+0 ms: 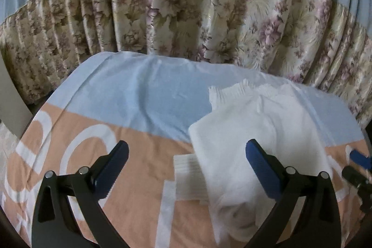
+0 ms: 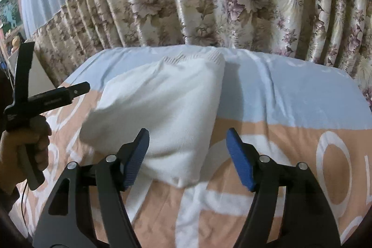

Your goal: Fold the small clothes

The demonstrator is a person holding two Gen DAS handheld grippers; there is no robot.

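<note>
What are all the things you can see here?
White garment: one, white knit, folded, lying on the bedsheet.
Bedsheet: one, light blue and peach with white shapes, covering the surface under the garment.
Curtain: one, cream with brown and pink flowers, hanging behind the bed.
Picture: one, greenish, far left edge of the right wrist view, too small to make out.
Left gripper: one, black with blue pads, jaws open, nothing held, the garment's near part lies below it.
Right gripper: one, black with blue pads, jaws open around the garment's near corner, not pressing it.
Hand: one, holding the left gripper's handle.
</note>
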